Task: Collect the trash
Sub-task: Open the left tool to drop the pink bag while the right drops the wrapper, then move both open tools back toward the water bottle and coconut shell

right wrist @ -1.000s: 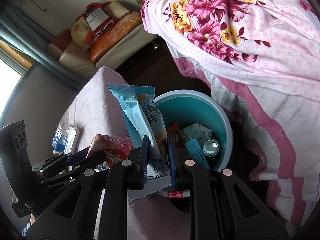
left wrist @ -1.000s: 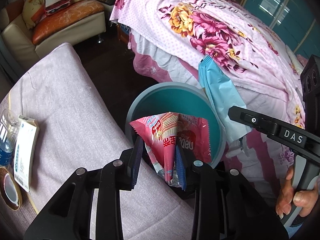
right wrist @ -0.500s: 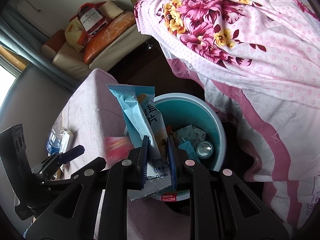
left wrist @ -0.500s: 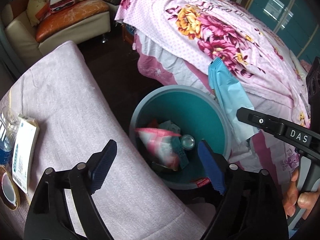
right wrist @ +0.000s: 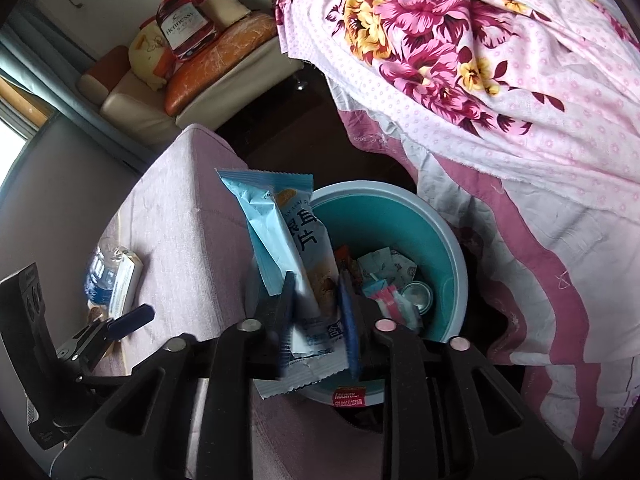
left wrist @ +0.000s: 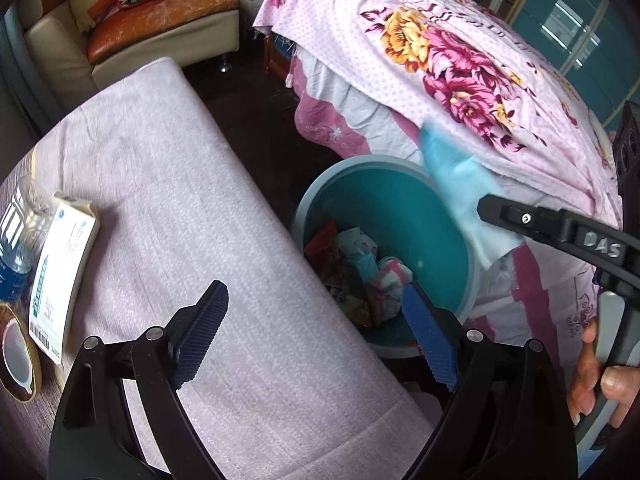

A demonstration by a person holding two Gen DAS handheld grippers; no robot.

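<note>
A teal round bin (left wrist: 424, 216) stands on the floor between the covered table and the bed; it also shows in the right wrist view (right wrist: 432, 240). Inside lie wrappers, a can (right wrist: 418, 294) and the pink snack bag (left wrist: 390, 280). My left gripper (left wrist: 316, 328) is open and empty above the table's edge beside the bin. My right gripper (right wrist: 316, 300) holds a light blue snack wrapper (right wrist: 288, 232) upright over the bin's near rim; its jaws look blurred and slightly parted. The wrapper shows blurred in the left wrist view (left wrist: 456, 176).
The table carries a pale purple cloth (left wrist: 168, 208). At its left end are a water bottle (left wrist: 20, 236), a white box (left wrist: 60, 276) and a tape roll (left wrist: 16, 354). A floral-sheeted bed (left wrist: 460, 60) is right of the bin. A sofa (left wrist: 152, 28) stands behind.
My left gripper opened and dropped the pink snack bag into the bin, then drew back over the table. My right gripper's jaws have begun to part around the blue wrapper.
</note>
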